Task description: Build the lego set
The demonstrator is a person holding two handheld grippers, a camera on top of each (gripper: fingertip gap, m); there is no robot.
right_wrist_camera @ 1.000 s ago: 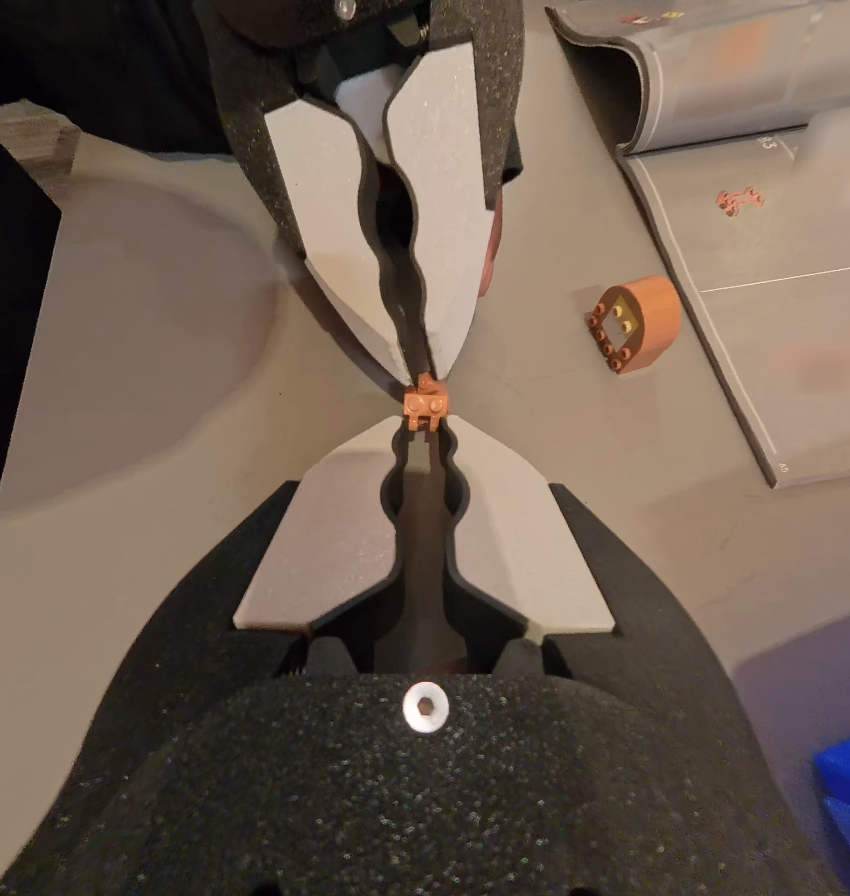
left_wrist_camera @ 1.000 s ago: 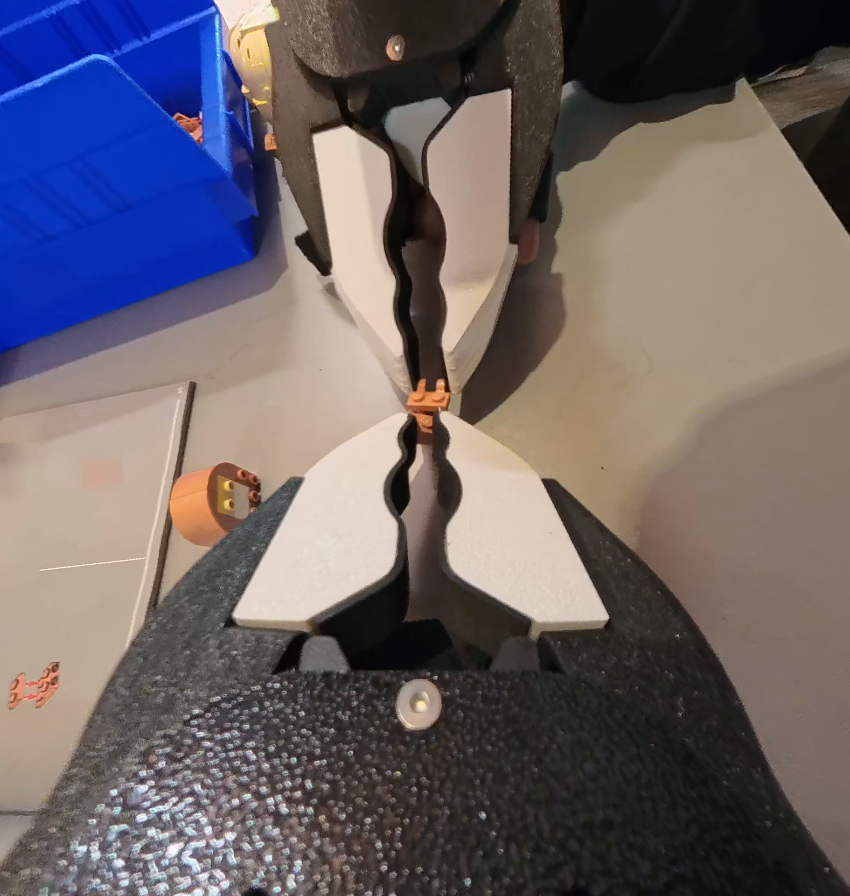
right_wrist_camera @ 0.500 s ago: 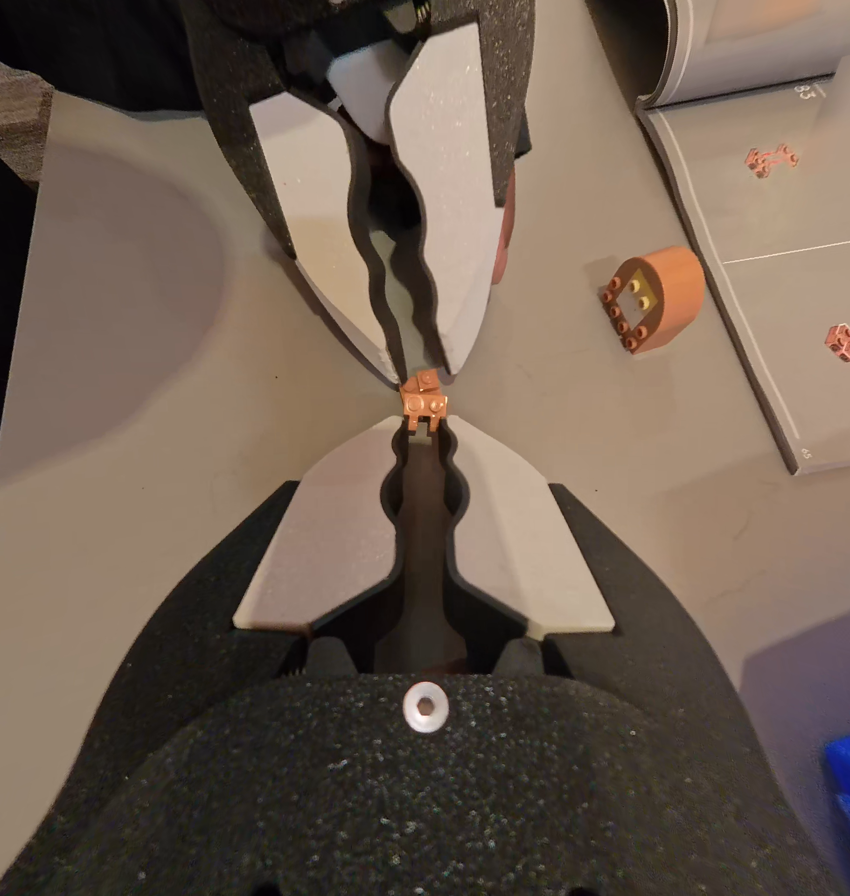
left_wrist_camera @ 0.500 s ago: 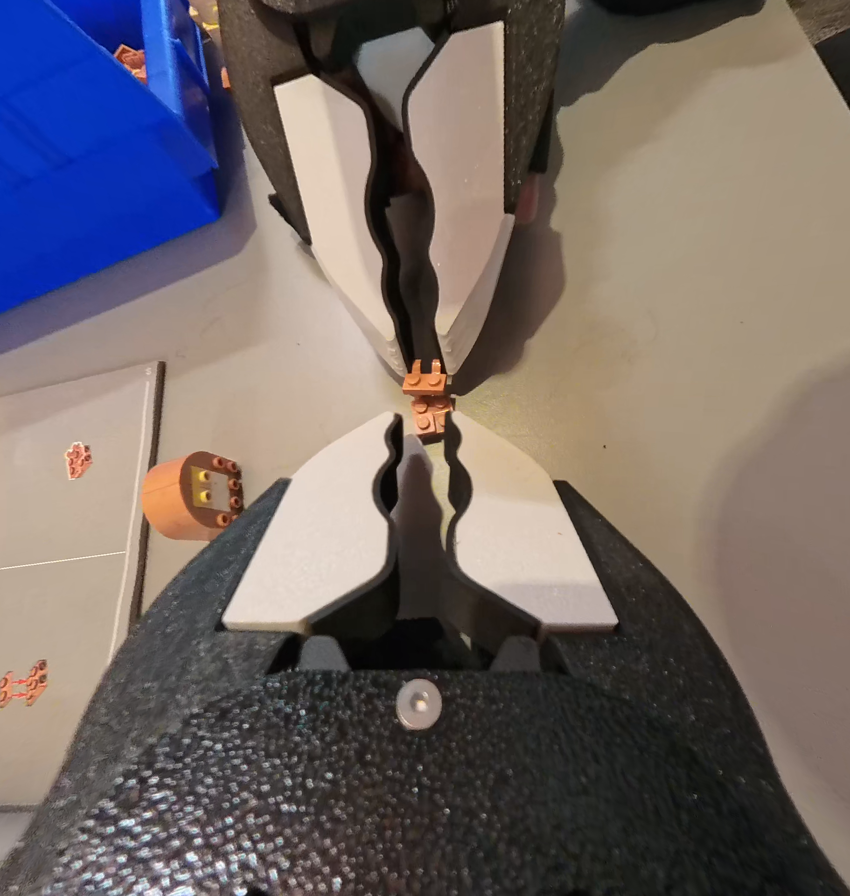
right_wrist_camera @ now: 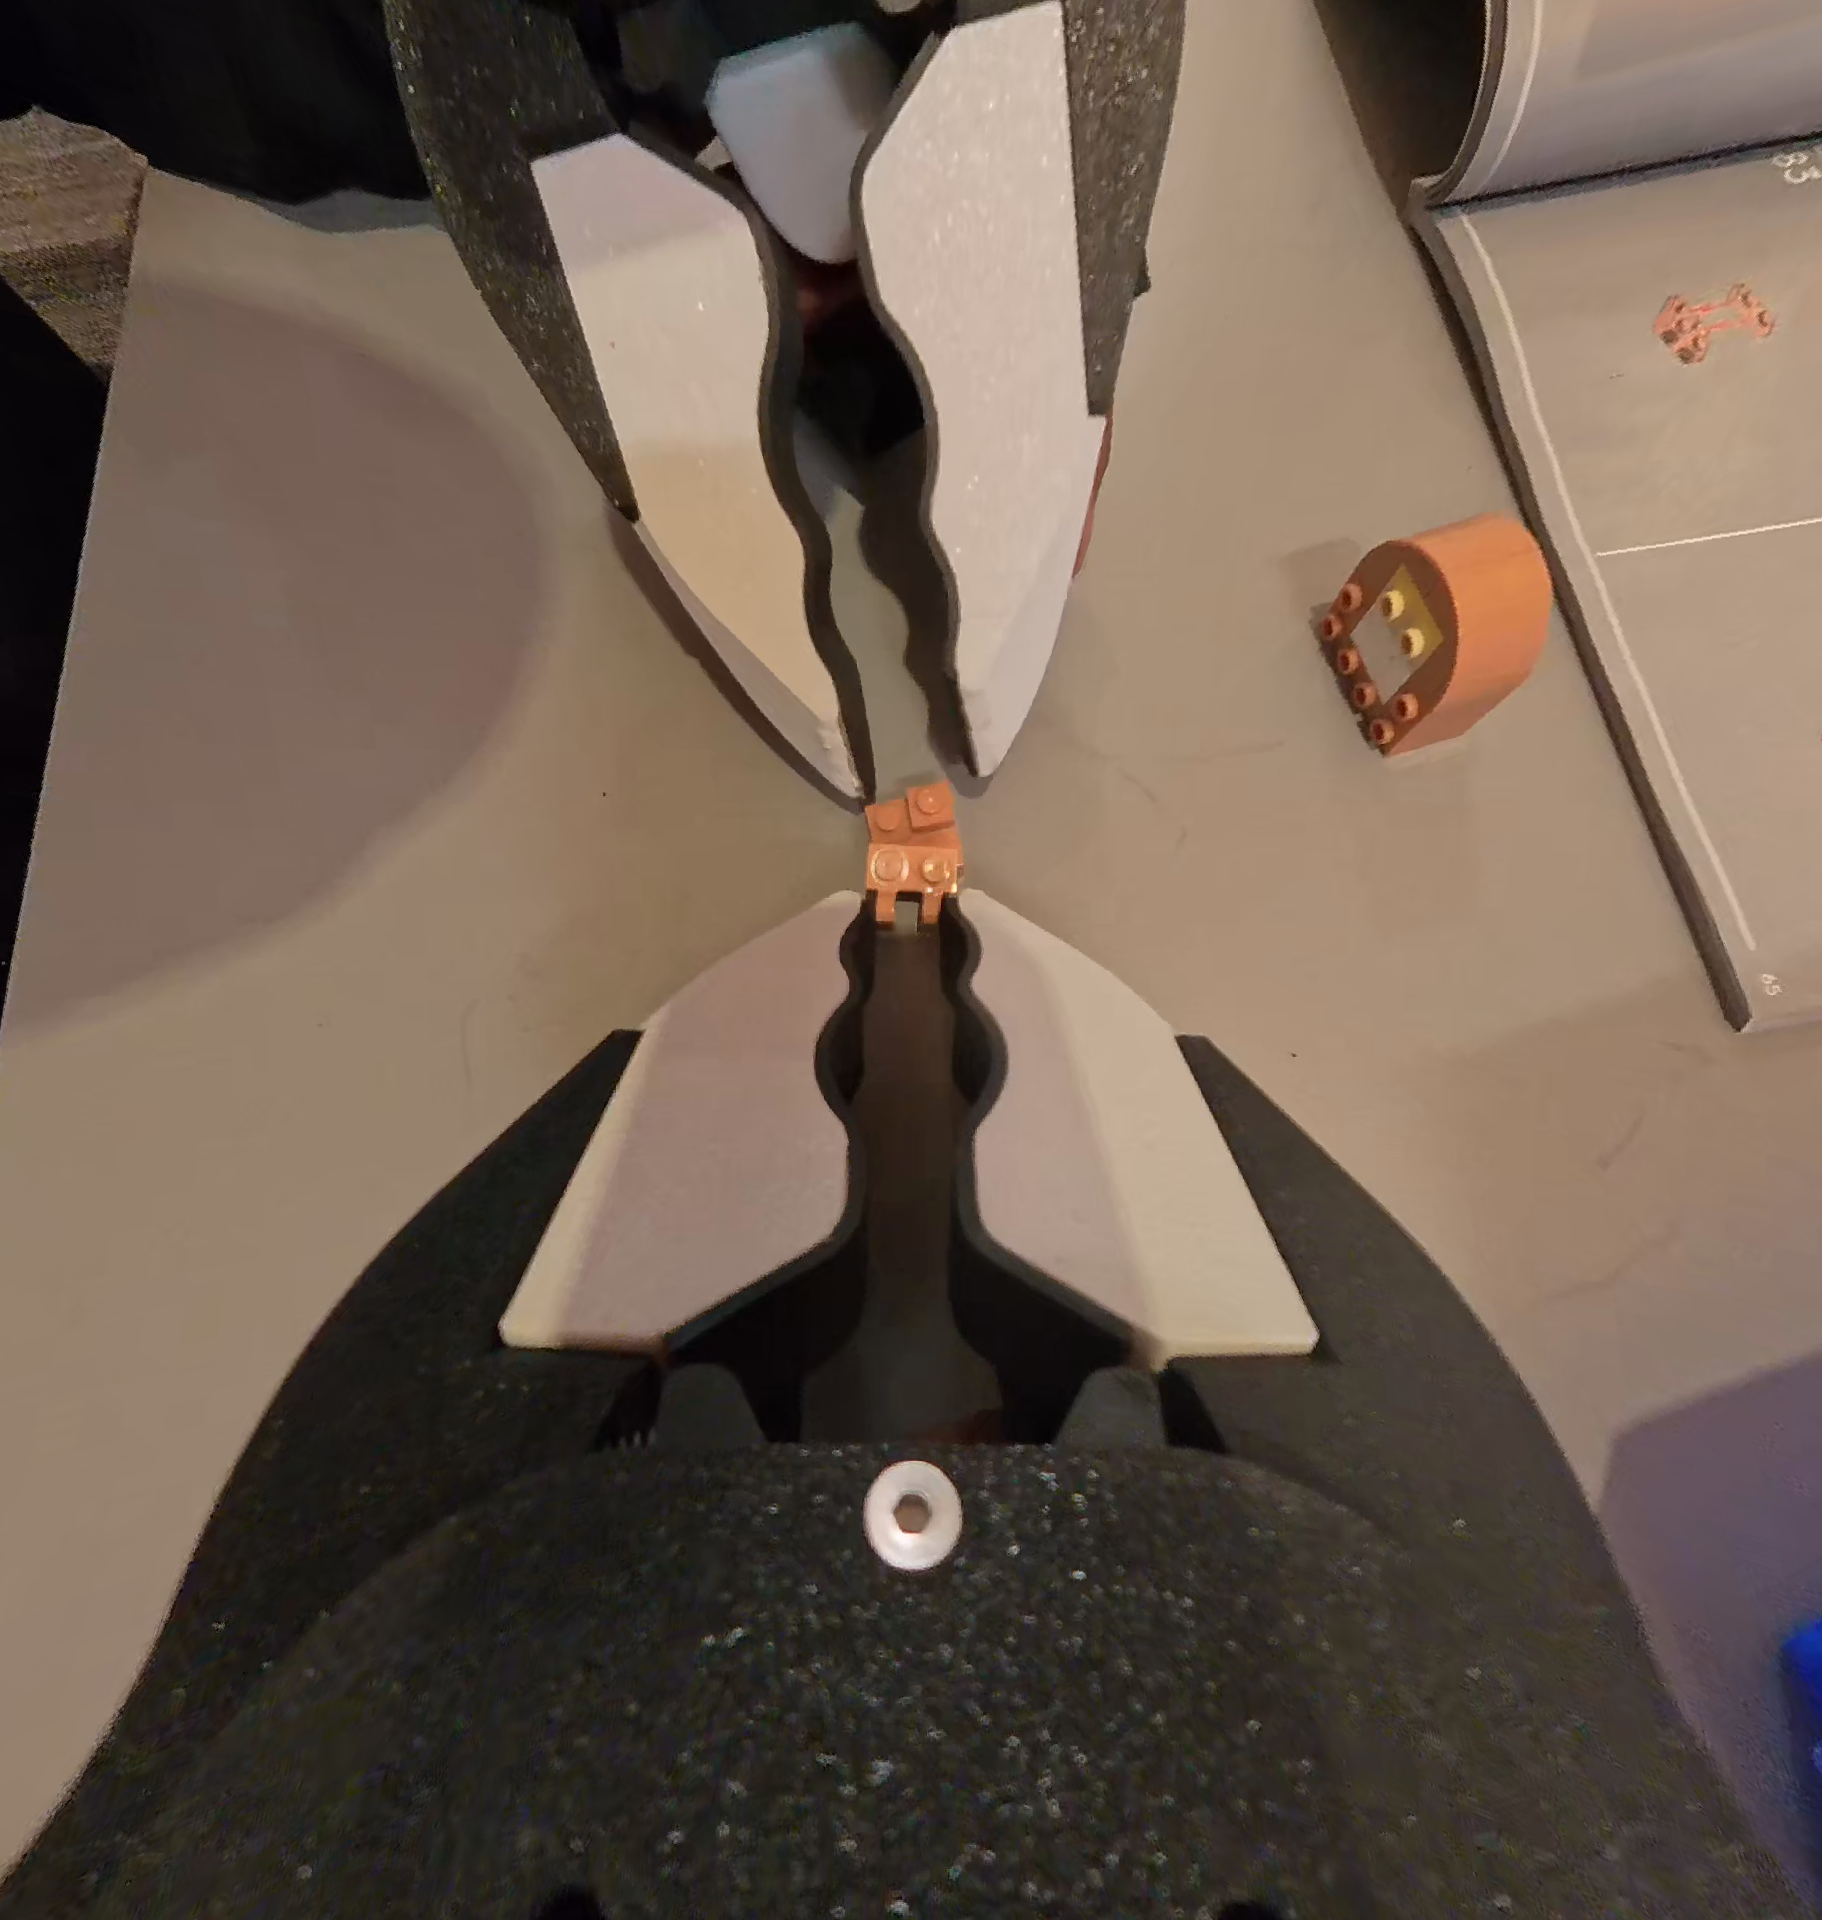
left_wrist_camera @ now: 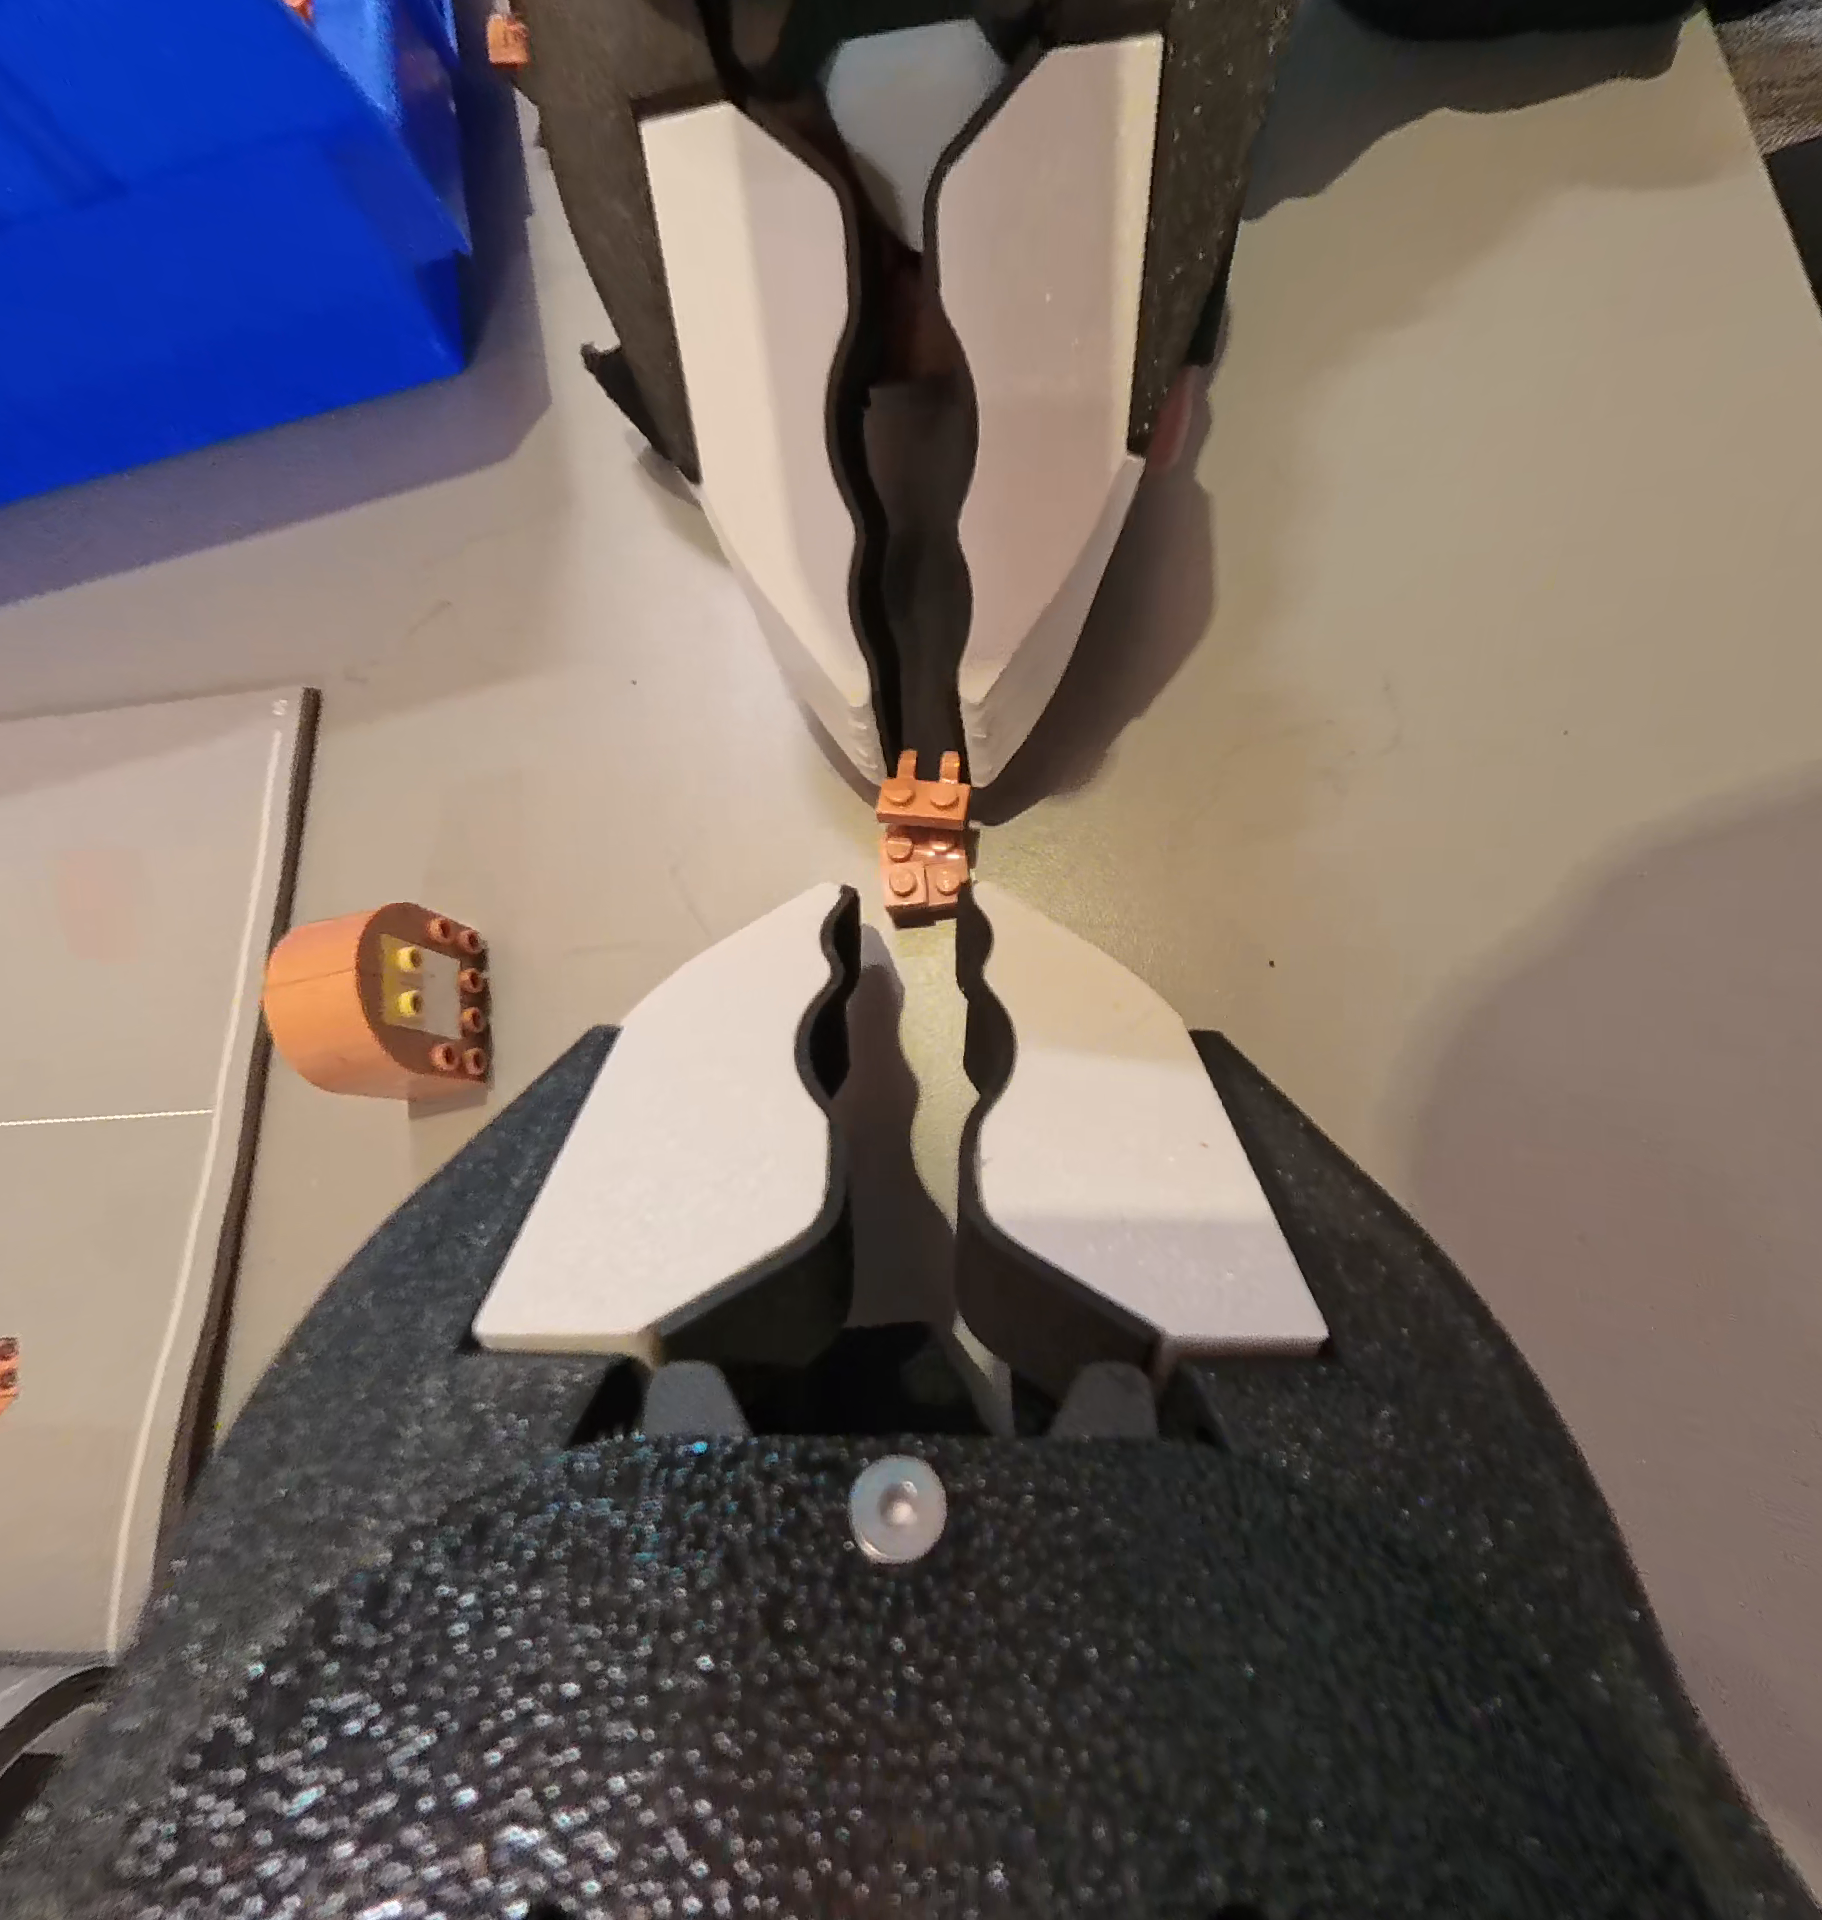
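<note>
While both grippers meet tip to tip over the table (left_wrist_camera: 1406,727), this is what I see.
Right gripper (right_wrist_camera: 909,906): my jaws are clamped on the small orange clip brick assembly (right_wrist_camera: 912,854), pads pressed on its clip end.
Left gripper (left_wrist_camera: 912,909): my jaws are parted; the assembly's far end sits just ahead of the tips, ungripped.
Nearby: a rounded orange brick piece (left_wrist_camera: 377,1003) lies beside the instruction booklet (left_wrist_camera: 86,1039); a blue bin (left_wrist_camera: 159,208) stands beyond.

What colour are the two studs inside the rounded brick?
Yellow, clearest in the left wrist view: rounded brick.
</note>
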